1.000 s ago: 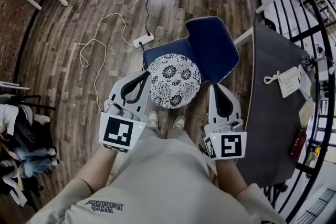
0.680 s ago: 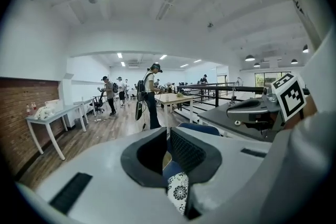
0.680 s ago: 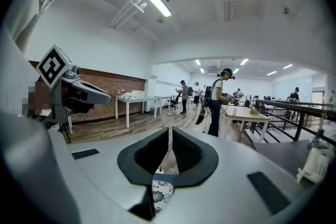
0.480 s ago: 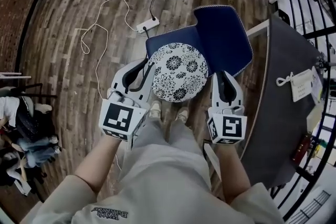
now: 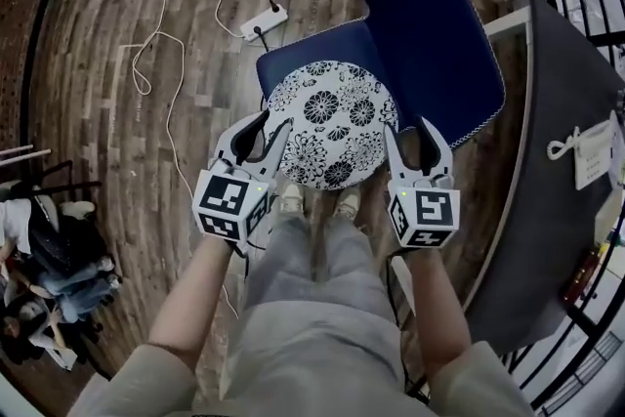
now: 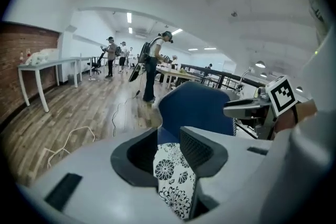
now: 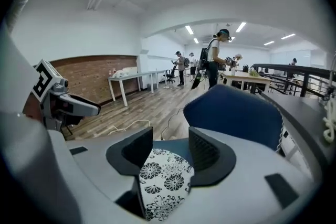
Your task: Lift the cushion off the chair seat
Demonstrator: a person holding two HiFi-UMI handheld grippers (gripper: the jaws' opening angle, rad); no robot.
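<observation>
A round white cushion (image 5: 330,122) with black flowers lies on the seat of a blue chair (image 5: 435,44). My left gripper (image 5: 264,128) sits at the cushion's front left edge and my right gripper (image 5: 413,134) at its front right edge. Both have just been opening their jaws. In the left gripper view the cushion (image 6: 174,178) shows in the gap between the parted jaws of the left gripper (image 6: 168,140). The right gripper view shows the same cushion (image 7: 165,181) in the gap of the right gripper (image 7: 170,147). Neither pair of pads presses on it.
A white power strip (image 5: 266,19) and its loose cable lie on the wooden floor behind the chair. A dark table (image 5: 557,171) stands close on the right. The person's shoes (image 5: 289,200) are just in front of the seat. Clothes (image 5: 39,259) are piled at the left.
Both grippers have come down and forward to the cushion's front edge, one on each side. Their jaws, shut before, now stand apart. The chair looks nearer in view.
</observation>
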